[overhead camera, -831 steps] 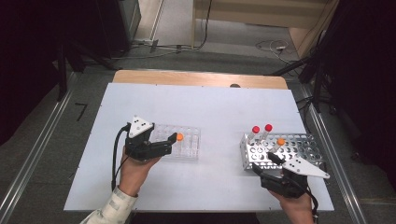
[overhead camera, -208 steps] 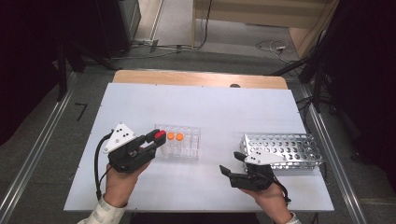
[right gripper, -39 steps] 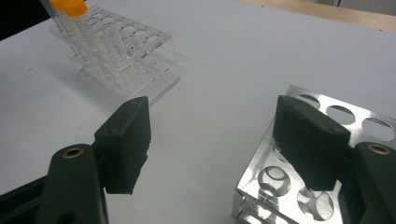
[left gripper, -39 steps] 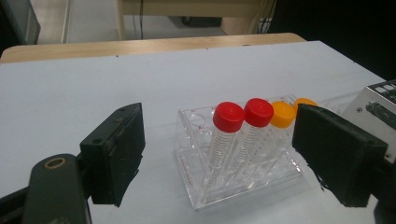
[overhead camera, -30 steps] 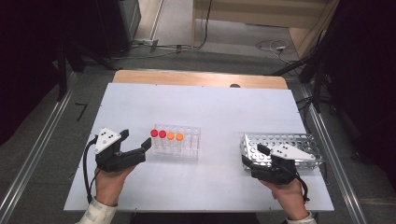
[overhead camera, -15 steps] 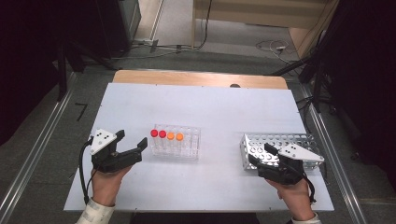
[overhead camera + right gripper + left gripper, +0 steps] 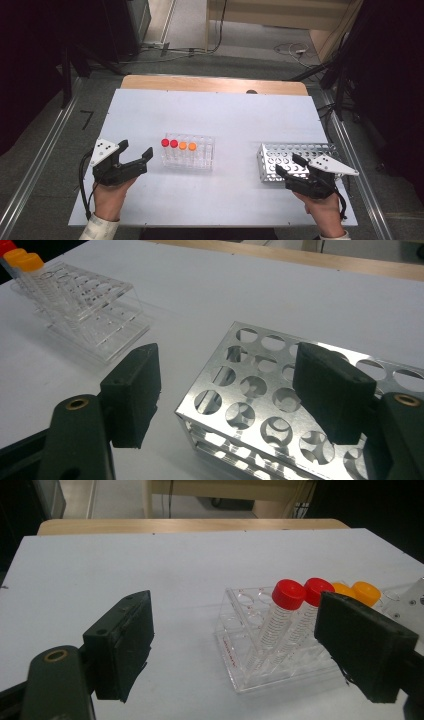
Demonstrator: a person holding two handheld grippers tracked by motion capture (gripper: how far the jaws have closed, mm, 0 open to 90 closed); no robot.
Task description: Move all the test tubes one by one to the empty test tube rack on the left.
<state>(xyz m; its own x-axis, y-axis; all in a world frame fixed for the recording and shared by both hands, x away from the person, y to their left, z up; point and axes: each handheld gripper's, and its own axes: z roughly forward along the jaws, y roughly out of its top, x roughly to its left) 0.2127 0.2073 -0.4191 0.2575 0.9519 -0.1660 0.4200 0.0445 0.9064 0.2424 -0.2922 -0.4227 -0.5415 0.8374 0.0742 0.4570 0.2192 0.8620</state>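
Note:
A clear plastic rack (image 7: 188,151) stands left of centre on the white table. It holds two red-capped tubes (image 7: 169,144) and two orange-capped tubes (image 7: 188,146) in a row. My left gripper (image 7: 136,149) hovers just left of this rack, open and empty. In the left gripper view the red-capped tubes (image 7: 288,594) rise between the wide-apart jaws of the left gripper (image 7: 239,630). A perforated metal rack (image 7: 295,159) sits at the right with no tubes visible in it. My right gripper (image 7: 286,164) is open at its near left corner. In the right gripper view the jaws of the right gripper (image 7: 227,375) straddle the metal rack's corner (image 7: 250,390).
A wooden strip (image 7: 215,84) borders the table's far edge. Metal rails (image 7: 35,165) run along both sides of the table. The person's hands come in over the near edge. Bare table surface (image 7: 235,115) lies between and behind the two racks.
Earlier, red tubes lay by the metal rack and an orange one stood in it; now all stand in the clear rack. In the last second both grippers drew back slightly toward the person.

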